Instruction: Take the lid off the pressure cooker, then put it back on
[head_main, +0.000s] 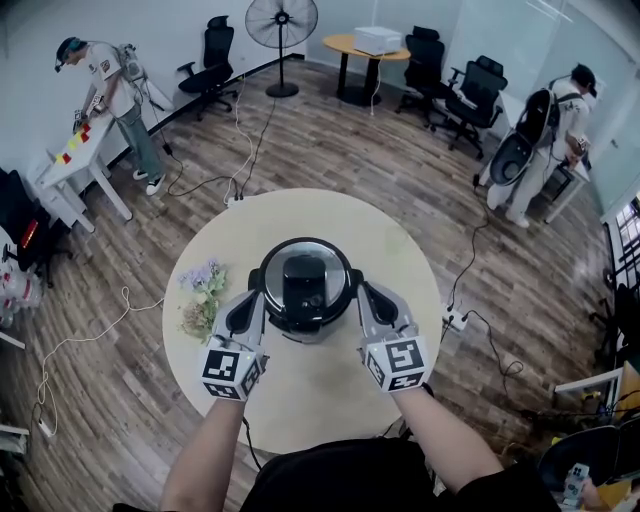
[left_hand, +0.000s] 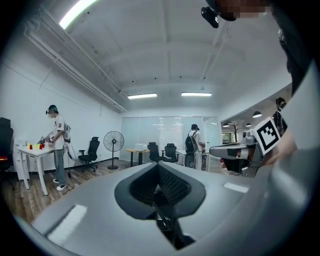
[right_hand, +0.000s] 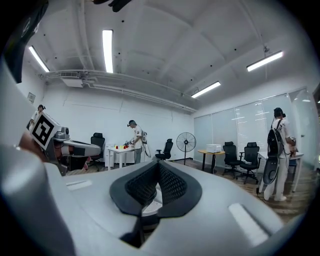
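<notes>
Pressure cooker (head_main: 300, 335) lid (head_main: 304, 275): centred between both jaw pairs. Left gripper (head_main: 254, 300), right gripper (head_main: 366, 297): jaws pinching its opposite rim edges, equally near

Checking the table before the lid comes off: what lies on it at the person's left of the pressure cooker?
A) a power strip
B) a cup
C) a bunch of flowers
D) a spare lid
C: a small bunch of flowers lies on the round table, just left of the pressure cooker.
</notes>
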